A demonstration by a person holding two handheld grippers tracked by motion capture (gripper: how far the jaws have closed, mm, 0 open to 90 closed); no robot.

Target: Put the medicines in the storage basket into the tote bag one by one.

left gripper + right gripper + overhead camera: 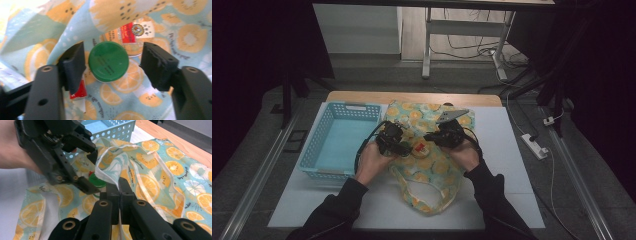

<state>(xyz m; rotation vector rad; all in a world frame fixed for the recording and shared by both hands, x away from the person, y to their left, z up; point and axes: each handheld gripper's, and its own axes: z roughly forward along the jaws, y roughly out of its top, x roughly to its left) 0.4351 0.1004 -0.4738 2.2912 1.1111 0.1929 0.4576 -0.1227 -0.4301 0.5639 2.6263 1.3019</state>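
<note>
The right gripper (119,185) pinched the soft bag (432,167) rim on the counter (507,165). The left gripper (111,61) had its jaws spread around the green-capped bottle (108,61), probably light and smooth; the cap looked the best hold.

We look along our right gripper (120,185), jaws pressed together on the white-edged hem of the citrus-print fabric bag (160,170), lifting that edge into a raised fold. Just beyond, our left gripper (91,171) comes in from the upper left with a hand (12,150) behind it, its jaws parted either side of a green bottle cap (96,181) that sits at the bag's mouth; we cannot tell whether the pads touch it. The bag spreads across a white tabletop (12,202), orange slices and kiwi rounds printed on pale blue. Behind it stands a light blue perforated basket (117,128), and a wooden table edge (175,142) runs along the upper right.
</note>
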